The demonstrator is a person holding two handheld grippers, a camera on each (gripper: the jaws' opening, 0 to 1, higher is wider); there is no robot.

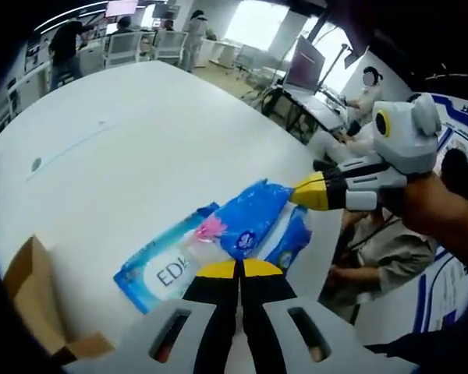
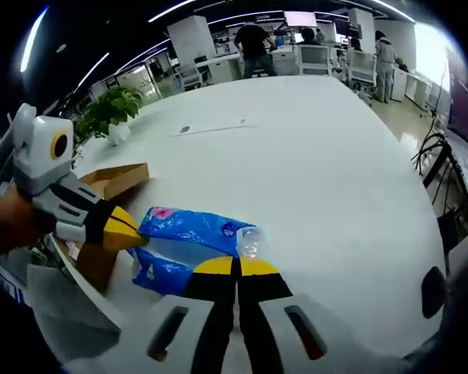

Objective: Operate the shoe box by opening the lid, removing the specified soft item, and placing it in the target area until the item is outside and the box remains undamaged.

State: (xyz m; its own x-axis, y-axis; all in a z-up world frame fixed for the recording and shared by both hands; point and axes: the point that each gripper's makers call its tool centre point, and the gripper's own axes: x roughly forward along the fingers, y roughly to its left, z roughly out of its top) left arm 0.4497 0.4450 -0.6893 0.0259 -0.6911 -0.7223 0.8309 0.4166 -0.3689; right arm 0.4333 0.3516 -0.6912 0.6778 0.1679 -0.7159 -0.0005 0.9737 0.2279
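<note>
Box open; blue soft pack already out, near table edge. Your left gripper and right gripper both clamp it; releasing remains

This is a big open office. A very large white table takes up the near part of the room. Past its far edge, around 12 o'clock in the right gripper view, are rows of desks with white chairs and a bright screen. People stand there. Long strip lights run across the dark ceiling. A green potted plant sits at 10 o'clock. In the left gripper view, a person sits at a desk at 2 o'clock.
</note>
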